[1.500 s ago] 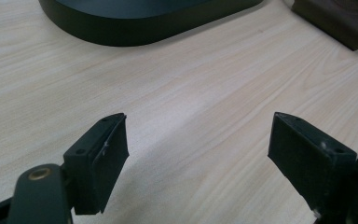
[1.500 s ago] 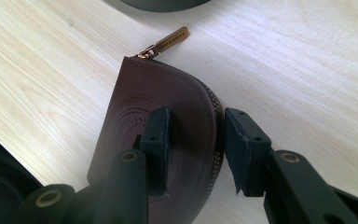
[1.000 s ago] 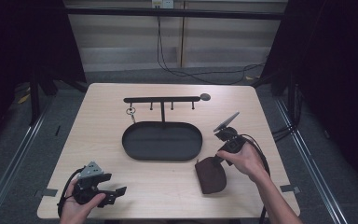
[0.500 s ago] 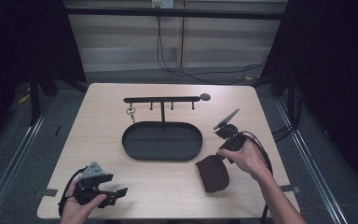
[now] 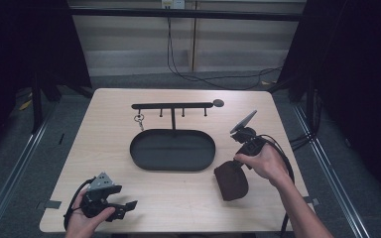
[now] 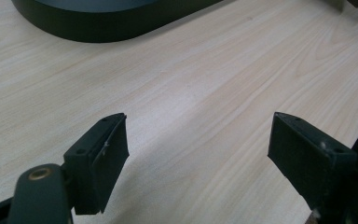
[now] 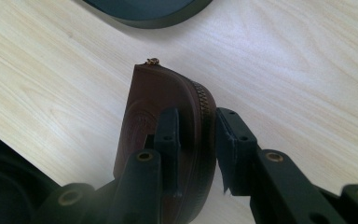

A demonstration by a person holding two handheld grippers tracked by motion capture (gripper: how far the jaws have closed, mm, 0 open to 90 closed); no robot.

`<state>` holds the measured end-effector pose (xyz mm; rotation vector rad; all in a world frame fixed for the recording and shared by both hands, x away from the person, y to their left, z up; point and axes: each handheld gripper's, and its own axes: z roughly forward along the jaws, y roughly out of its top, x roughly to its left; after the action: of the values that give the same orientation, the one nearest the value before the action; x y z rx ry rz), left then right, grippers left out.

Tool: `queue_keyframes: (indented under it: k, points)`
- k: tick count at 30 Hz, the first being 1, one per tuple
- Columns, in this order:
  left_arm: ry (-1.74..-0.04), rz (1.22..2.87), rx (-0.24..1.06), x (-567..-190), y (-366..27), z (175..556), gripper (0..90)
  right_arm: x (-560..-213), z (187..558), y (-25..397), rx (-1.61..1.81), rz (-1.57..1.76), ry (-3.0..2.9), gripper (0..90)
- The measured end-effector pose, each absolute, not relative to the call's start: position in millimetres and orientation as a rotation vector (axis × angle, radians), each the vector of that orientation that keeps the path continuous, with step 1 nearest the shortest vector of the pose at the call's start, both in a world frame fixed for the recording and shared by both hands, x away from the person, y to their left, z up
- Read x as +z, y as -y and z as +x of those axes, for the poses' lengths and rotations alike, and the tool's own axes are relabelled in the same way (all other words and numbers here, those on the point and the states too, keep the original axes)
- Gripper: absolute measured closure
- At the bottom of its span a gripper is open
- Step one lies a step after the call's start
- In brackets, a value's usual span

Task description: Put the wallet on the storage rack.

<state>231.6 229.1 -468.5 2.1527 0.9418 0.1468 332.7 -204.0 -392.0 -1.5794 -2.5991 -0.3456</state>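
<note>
So the brown leather pouch [image 7: 168, 135] has come up a bit since a second ago: back then it sat flatter on the desk [image 5: 188, 198] near the right gripper [image 7: 196, 140], and now it stands more on edge, tipped up with its zipper running along the curved side. The right gripper is pinching it, one jaw on the embossed face and the other on the far side by the zipper, so I'd say the grab is done and the lift is just starting. In the high view the pouch [image 5: 231, 180] is just off the right end of the dark oval tray [image 5: 172, 149], apart from it, not in it. Behind the tray there's a hook rack [image 5: 172, 105] with a key ring [image 5: 139, 119] hanging on its left. The left gripper [image 5: 121, 207] hasn't budged, parked at the near left corner with its jaws spread wide over bare wood. My guess is the pouch goes into the tray or on a hook next, can't tell which.
</note>
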Motion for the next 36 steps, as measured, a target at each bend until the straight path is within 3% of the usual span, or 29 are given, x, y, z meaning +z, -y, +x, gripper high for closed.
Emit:
queue_keyframes:
  k: [36]
  points:
    - [-0.949, 2.176, 0.141, -470.2, -228.0, 231.9, 19.8, -333.2, 355.9, 187.4, -0.438, -1.656, 2.652, 71.7]
